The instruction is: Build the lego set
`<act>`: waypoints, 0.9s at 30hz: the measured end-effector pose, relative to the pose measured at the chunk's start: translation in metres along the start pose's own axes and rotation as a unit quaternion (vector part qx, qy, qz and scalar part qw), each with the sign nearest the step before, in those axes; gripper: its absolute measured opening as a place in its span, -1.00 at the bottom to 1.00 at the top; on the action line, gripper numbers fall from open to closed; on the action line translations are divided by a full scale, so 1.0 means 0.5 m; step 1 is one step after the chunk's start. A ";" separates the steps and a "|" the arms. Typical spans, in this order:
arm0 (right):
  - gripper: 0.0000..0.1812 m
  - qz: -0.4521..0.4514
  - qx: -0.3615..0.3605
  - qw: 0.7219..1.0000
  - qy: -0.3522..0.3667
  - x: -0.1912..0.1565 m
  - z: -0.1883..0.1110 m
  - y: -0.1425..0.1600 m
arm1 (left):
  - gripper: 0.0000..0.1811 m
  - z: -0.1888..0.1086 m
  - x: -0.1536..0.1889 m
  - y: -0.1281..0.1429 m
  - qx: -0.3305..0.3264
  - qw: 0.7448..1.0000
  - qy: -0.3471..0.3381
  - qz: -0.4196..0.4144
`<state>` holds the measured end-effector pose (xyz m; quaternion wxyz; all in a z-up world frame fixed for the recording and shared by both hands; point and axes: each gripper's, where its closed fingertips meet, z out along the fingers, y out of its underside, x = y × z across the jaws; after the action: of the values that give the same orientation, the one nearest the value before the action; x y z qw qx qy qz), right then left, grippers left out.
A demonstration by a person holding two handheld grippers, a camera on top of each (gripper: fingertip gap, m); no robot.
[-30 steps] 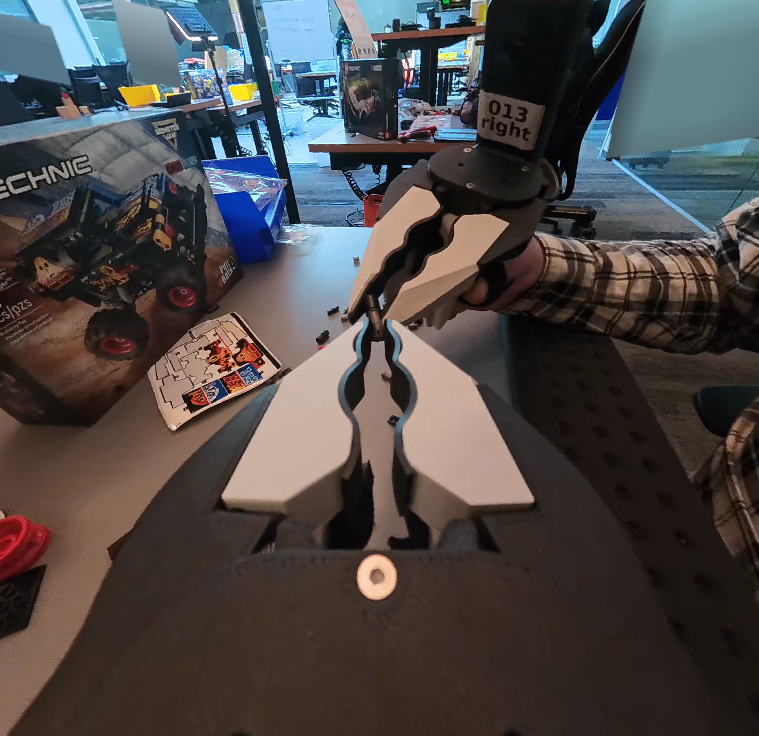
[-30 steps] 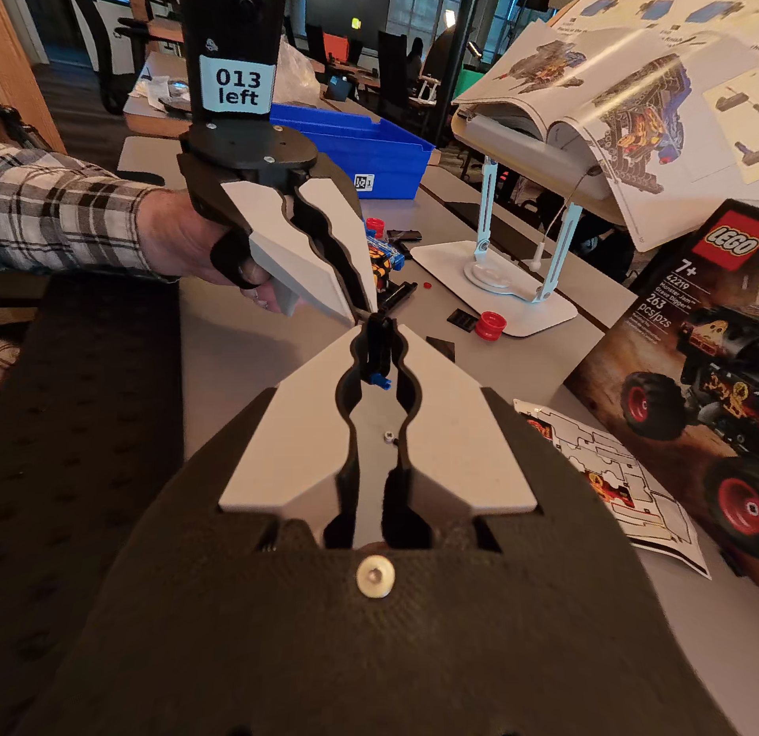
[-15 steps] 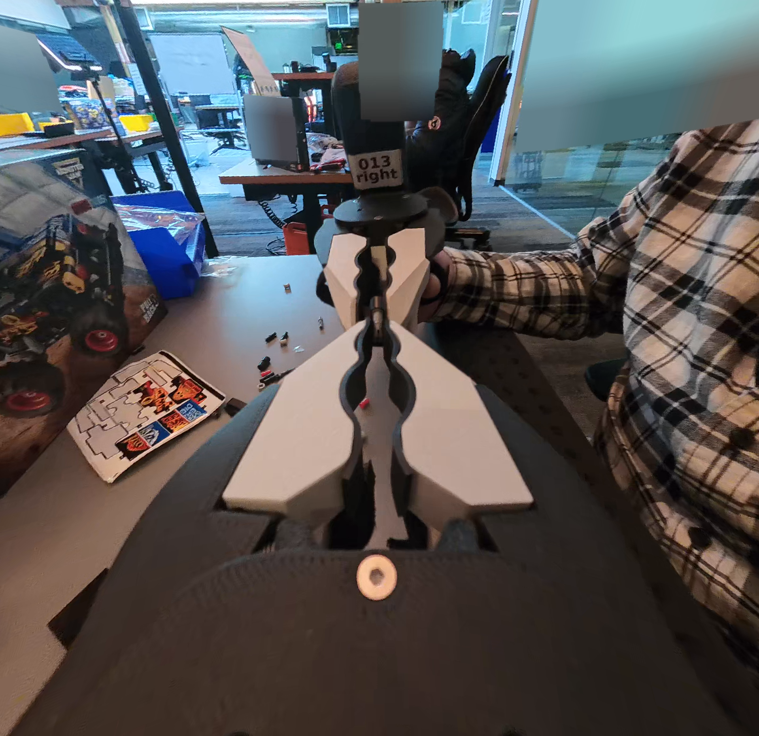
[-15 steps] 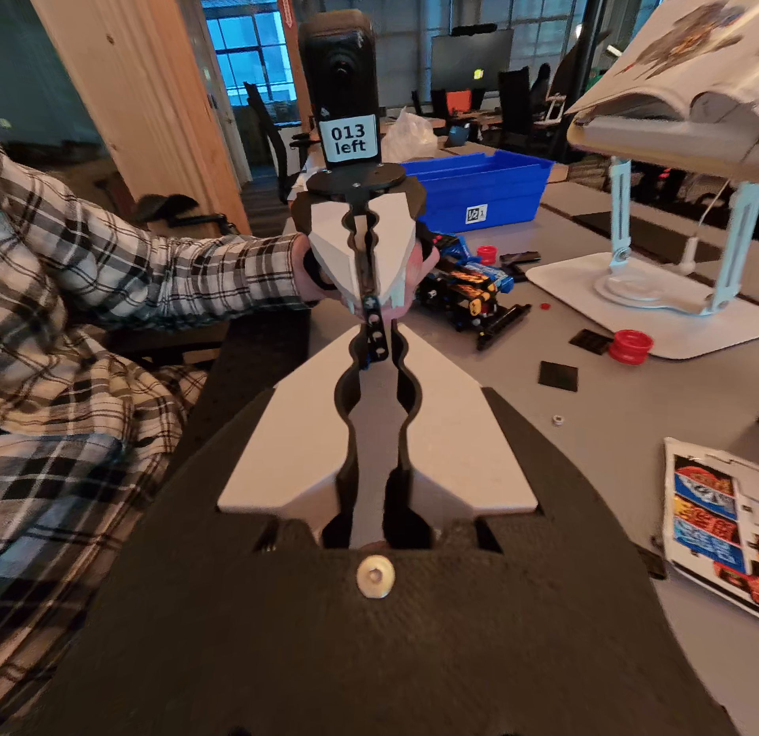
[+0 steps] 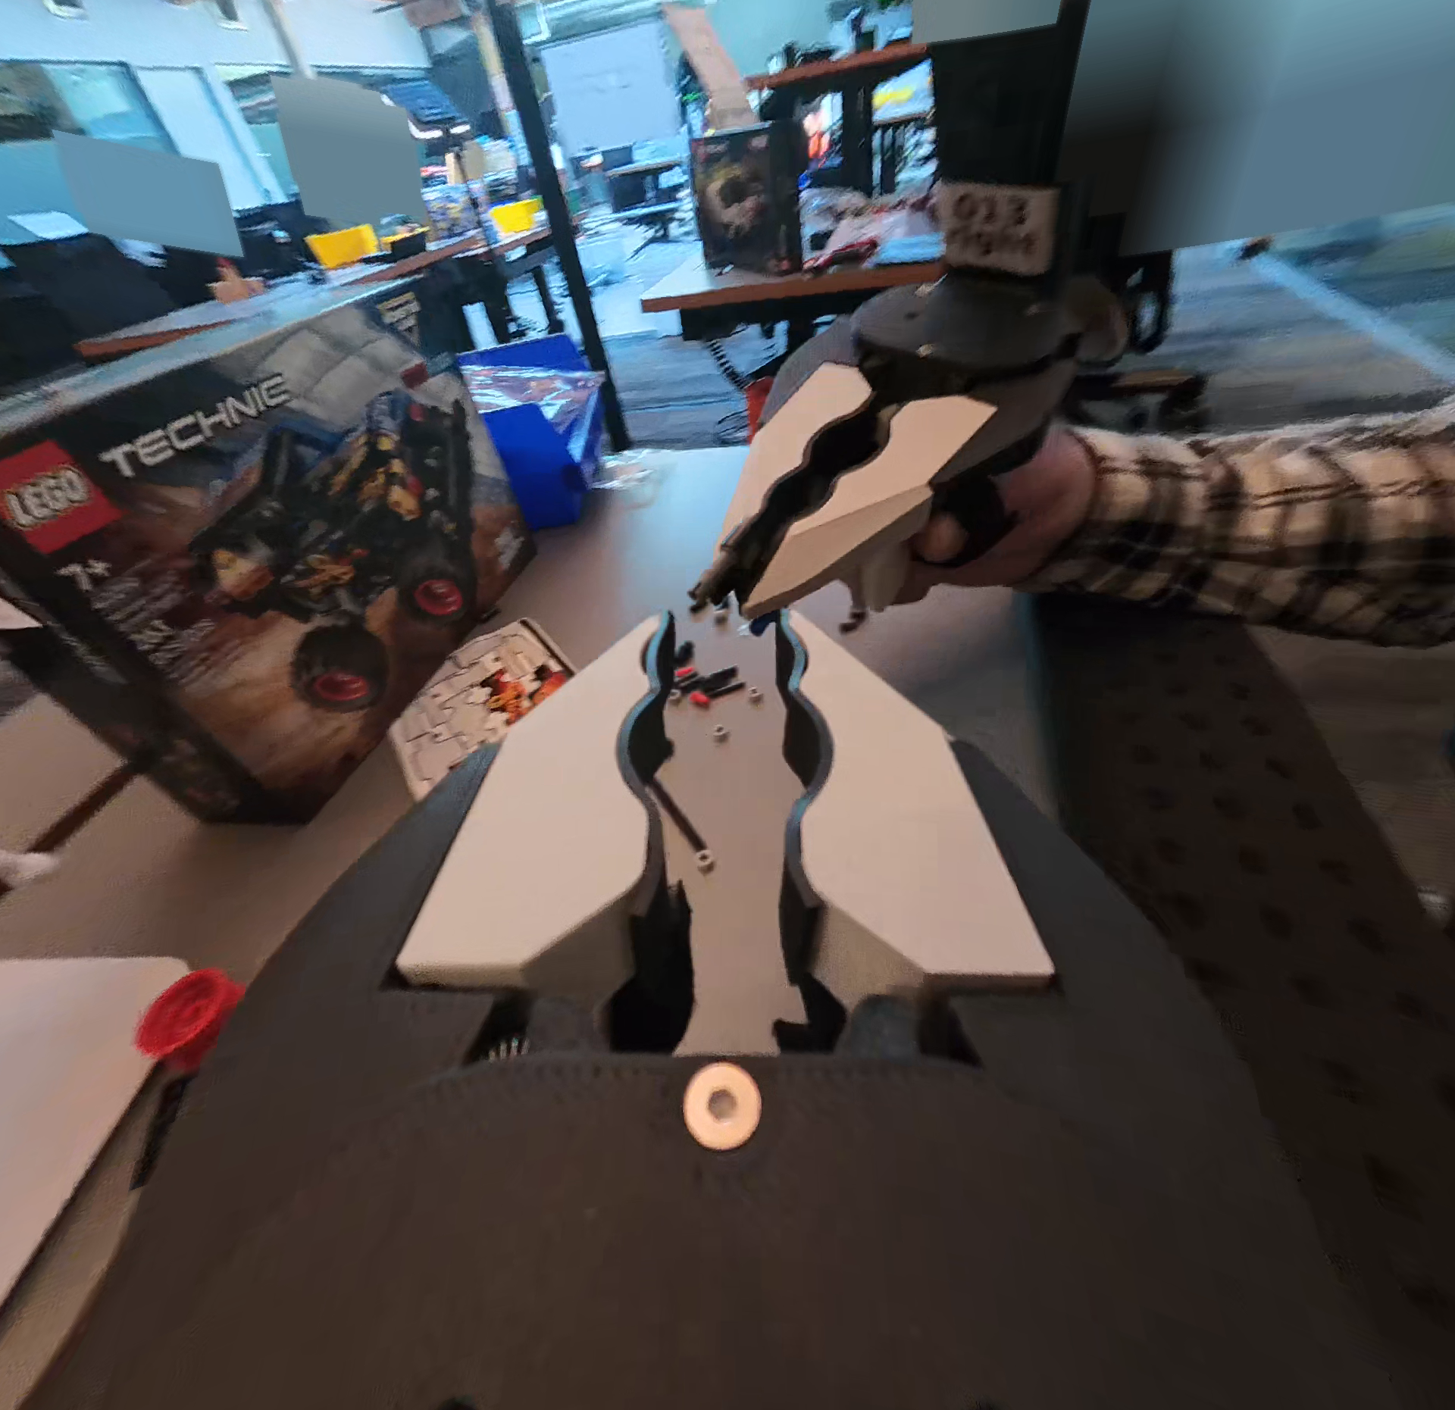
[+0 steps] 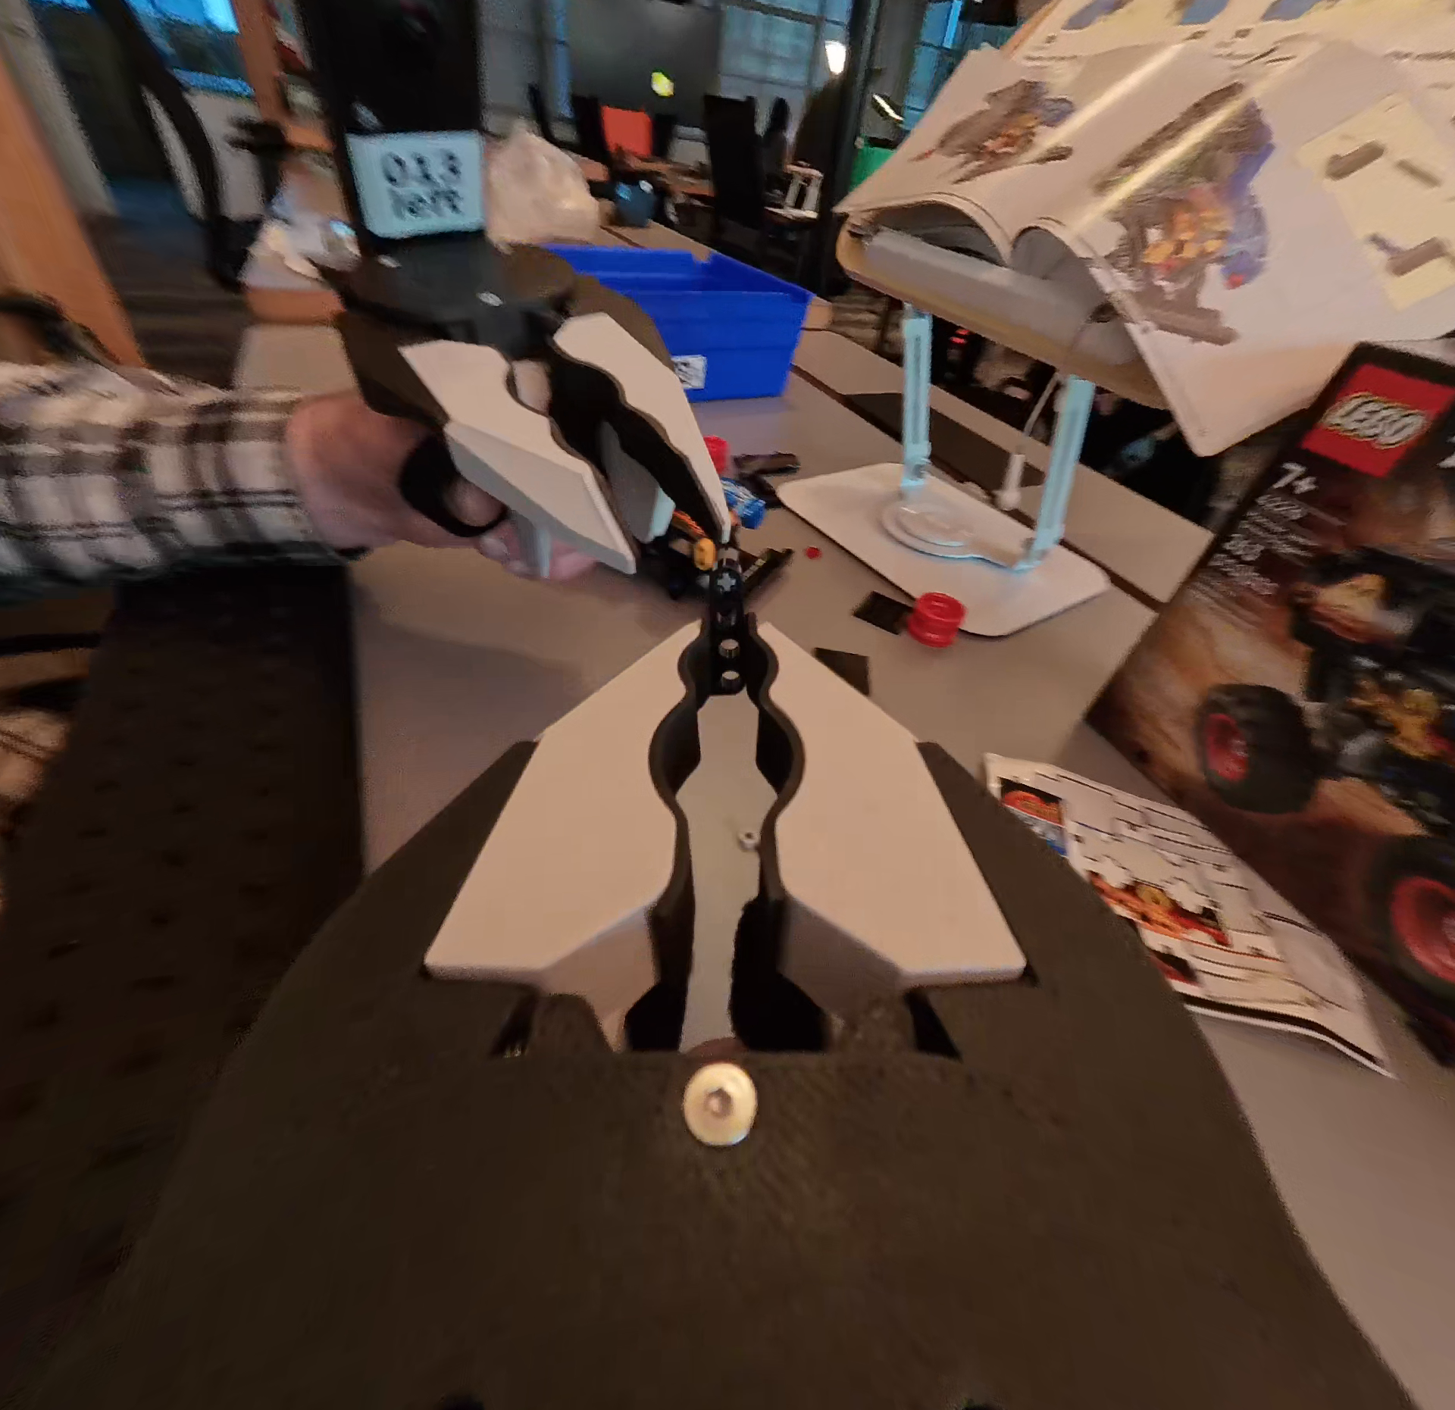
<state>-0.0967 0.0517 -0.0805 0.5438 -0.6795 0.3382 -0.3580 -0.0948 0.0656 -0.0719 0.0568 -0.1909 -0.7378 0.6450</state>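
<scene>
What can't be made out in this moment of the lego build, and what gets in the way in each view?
- Left wrist view: whether the beam reaches the left gripper; motion blur and the right gripper cover the spot.
- Left wrist view: kinds of the small loose pieces on the table; too small, blurred.
- Right wrist view: the partly built truck, mostly behind the left gripper's fingers.
- Right wrist view: the sticker sheet is blurred.

2 grippers (image 5: 724, 624) (image 6: 728, 640), 1 set box (image 5: 236, 569), 1 sticker sheet (image 6: 1165, 900), 1 manual (image 6: 1181, 136).
</scene>
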 end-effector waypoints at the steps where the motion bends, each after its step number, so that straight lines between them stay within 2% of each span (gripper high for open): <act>1: -0.94 -0.018 -0.008 1.000 0.018 0.005 0.002 0.003 | -0.74 0.005 0.000 0.001 -0.006 1.000 -0.013 0.013; 5: -0.95 -0.088 -0.034 0.993 0.075 0.016 0.007 0.009 | -0.71 0.026 -0.007 0.013 -0.033 0.999 -0.042 -0.009; 11: -0.94 -0.203 -0.074 0.963 0.160 0.028 0.010 0.009 | -0.71 0.032 -0.009 -0.001 -0.007 0.994 -0.028 -0.104; 15: -0.94 -0.257 -0.086 0.943 0.194 0.028 0.011 0.003 | -0.73 0.030 -0.013 -0.005 0.002 0.993 -0.030 -0.114; 19: -0.93 -0.293 -0.101 0.927 0.209 0.023 0.017 0.004 | -0.70 0.032 -0.012 -0.003 -0.001 0.994 -0.034 -0.107; 22: -0.94 -0.306 -0.115 0.923 0.203 0.013 0.027 0.014 | -0.83 0.036 -0.002 -0.002 -0.005 0.995 -0.028 -0.092; 25: -0.95 -0.270 -0.102 0.940 0.183 0.014 0.026 0.015 | -0.90 0.038 -0.003 -0.002 -0.011 0.996 -0.034 -0.082; 27: -0.94 -0.263 -0.099 0.943 0.179 0.013 0.026 0.016 | -0.86 0.037 -0.005 -0.002 -0.010 0.996 -0.040 -0.079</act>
<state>-0.0826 0.0512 -0.0895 0.2904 -0.7194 0.2730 -0.5688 -0.0985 0.0476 -0.0737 0.0764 -0.1064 -0.7589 0.6379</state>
